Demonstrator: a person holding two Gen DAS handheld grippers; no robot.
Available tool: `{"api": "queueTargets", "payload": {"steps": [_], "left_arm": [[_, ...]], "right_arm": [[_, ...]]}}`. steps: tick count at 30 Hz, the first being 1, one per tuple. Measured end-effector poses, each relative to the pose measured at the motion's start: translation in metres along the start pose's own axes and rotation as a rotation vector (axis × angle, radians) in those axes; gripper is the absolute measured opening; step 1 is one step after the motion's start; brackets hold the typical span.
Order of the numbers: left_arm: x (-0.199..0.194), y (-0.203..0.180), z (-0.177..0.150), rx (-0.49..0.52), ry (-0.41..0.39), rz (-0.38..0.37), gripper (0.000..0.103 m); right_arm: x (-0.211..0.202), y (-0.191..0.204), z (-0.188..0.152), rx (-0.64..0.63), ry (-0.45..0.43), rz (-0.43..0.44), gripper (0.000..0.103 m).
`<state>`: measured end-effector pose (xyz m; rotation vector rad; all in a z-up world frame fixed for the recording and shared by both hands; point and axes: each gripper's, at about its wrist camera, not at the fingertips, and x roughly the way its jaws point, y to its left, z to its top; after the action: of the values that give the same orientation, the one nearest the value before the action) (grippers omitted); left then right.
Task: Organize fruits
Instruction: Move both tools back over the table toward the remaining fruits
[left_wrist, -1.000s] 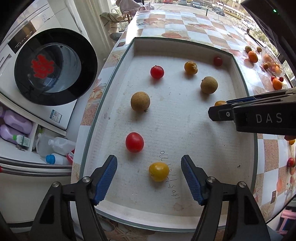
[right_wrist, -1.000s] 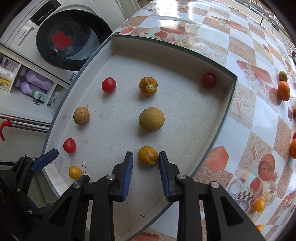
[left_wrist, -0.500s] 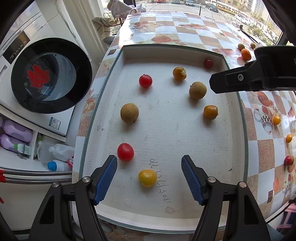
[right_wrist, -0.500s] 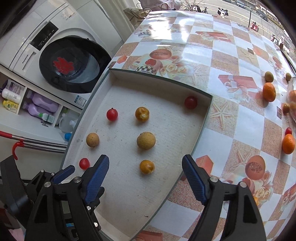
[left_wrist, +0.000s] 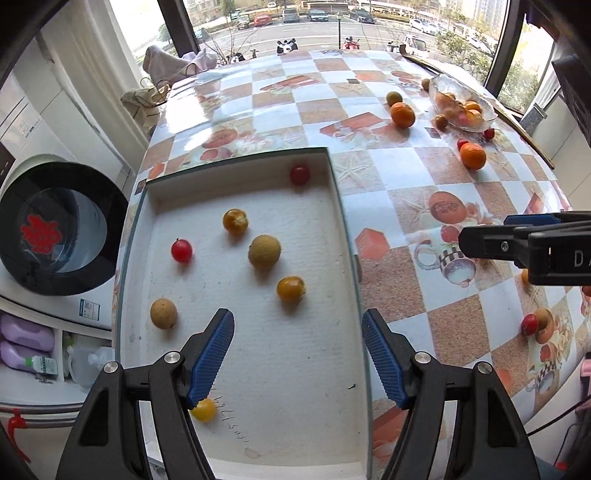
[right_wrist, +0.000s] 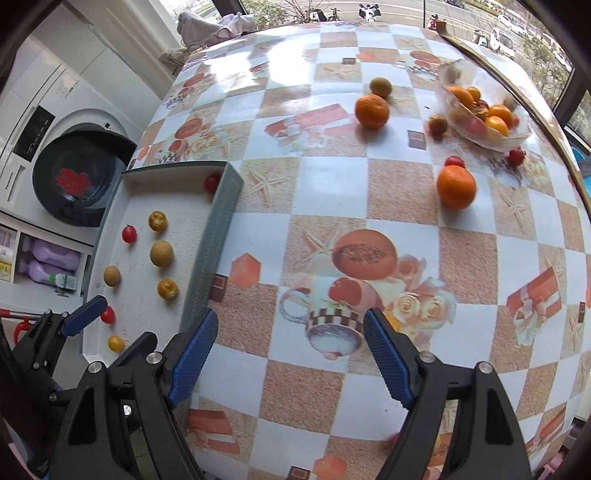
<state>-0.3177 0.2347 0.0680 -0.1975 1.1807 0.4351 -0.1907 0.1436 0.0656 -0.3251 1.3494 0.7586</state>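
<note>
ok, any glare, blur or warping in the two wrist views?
Left wrist: sharp; fisheye bows the tray rim; window glare on the far tablecloth. Right wrist: same barrel warp; sheen on the tablecloth; the near orange looks slightly smeared; dark vignette in the corners.

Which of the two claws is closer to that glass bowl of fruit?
Right. The right gripper is open over the bare tablecloth, with the glass bowl beyond it. The left gripper hangs open above the white tray, farther from the bowl.
</note>
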Motion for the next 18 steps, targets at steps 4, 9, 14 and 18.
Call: {"api": "queueTargets", "payload": {"steps": [4,9,14,18], "left_arm": [[-0.003,-0.023,0.010,0.035,-0.009,-0.036,0.073],[0.001,-0.050,0.018,0.076,-0.001,-0.074,0.073],[0.008,-0.074,0.023,0.123,0.013,-0.106,0.073],[0.015,-0.088,0.030,0.148,0.024,-0.136,0.073]], "right_arm": [[-0.008,-0.036,-0.016,0.058,0.004,-0.049,0.084],[-0.010,-0.074,-0.035,0.114,0.020,-0.107,0.084],[-0.005,-0.092,-0.049,0.126,0.031,-0.144,0.083],[0.002,-0.098,-0.055,0.112,0.048,-0.148,0.062]]}}
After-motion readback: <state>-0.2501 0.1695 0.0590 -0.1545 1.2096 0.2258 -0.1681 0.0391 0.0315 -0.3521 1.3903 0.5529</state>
